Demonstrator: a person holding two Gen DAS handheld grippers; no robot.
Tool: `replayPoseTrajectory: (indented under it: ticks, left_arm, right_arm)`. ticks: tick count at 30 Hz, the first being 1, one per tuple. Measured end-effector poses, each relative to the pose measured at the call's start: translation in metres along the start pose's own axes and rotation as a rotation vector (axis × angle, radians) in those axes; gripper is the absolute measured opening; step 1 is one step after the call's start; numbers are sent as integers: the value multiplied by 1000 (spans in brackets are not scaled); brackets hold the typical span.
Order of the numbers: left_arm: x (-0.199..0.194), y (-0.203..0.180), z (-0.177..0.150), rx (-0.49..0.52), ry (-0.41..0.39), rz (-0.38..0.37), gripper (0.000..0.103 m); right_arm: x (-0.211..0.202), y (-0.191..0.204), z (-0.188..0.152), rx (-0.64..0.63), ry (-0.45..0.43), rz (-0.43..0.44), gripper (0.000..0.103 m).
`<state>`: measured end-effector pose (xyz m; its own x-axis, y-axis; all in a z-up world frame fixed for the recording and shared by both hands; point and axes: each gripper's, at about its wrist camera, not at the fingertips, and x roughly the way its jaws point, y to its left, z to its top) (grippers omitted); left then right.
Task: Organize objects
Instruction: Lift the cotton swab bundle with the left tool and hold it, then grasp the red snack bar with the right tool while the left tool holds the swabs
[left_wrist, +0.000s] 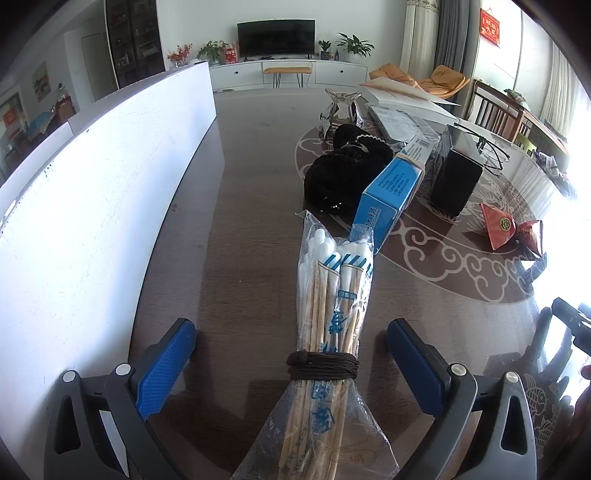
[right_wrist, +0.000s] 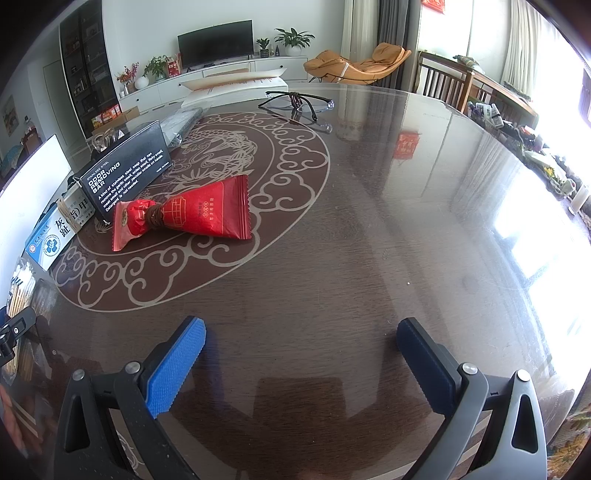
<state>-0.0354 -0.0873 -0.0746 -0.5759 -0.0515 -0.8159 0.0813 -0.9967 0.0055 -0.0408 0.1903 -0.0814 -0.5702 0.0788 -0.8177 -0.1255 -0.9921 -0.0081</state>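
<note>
My left gripper (left_wrist: 291, 347) is open, its blue pads on either side of a clear bag of cotton swabs (left_wrist: 334, 295) tied with a brown band (left_wrist: 323, 365), lying on the dark table. Beyond it lie a blue box (left_wrist: 391, 188), a black fuzzy bundle (left_wrist: 343, 166), a black box (left_wrist: 458, 173), glasses (left_wrist: 487, 147) and a red snack packet (left_wrist: 506, 230). My right gripper (right_wrist: 301, 347) is open and empty over bare table. The red packet (right_wrist: 195, 216), black box (right_wrist: 127, 171) and glasses (right_wrist: 299, 101) lie ahead of it.
A white board (left_wrist: 92, 206) stands along the table's left side. A metal clip (left_wrist: 341, 105) and flat packages (left_wrist: 402, 118) lie at the far end. The blue box (right_wrist: 55, 232) and swabs (right_wrist: 18, 291) show at the right view's left edge. Chairs stand beyond the table.
</note>
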Motion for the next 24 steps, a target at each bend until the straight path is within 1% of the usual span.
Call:
replayPoseTrajectory:
  ticks: [16, 17, 18, 20, 23, 24]
  left_arm:
    - [0, 0, 0, 0, 0, 0, 103]
    - [0, 0, 0, 0, -1, 0, 103]
    - [0, 0, 0, 0, -1, 0, 103]
    - [0, 0, 0, 0, -1, 1, 103]
    - [0, 0, 0, 0, -1, 1, 103]
    - [0, 0, 0, 0, -1, 1, 103]
  right_arm:
    - [0, 0, 0, 0, 1, 5, 103]
    - [-1, -1, 1, 3, 3, 20, 103]
    - [-2, -2, 4, 14, 9, 61, 103]
    - [-6, -6, 15, 18, 15, 189, 103]
    - [-14, 4, 50, -110, -32, 197, 103]
    - [-15, 8, 63, -150, -43, 226, 103]
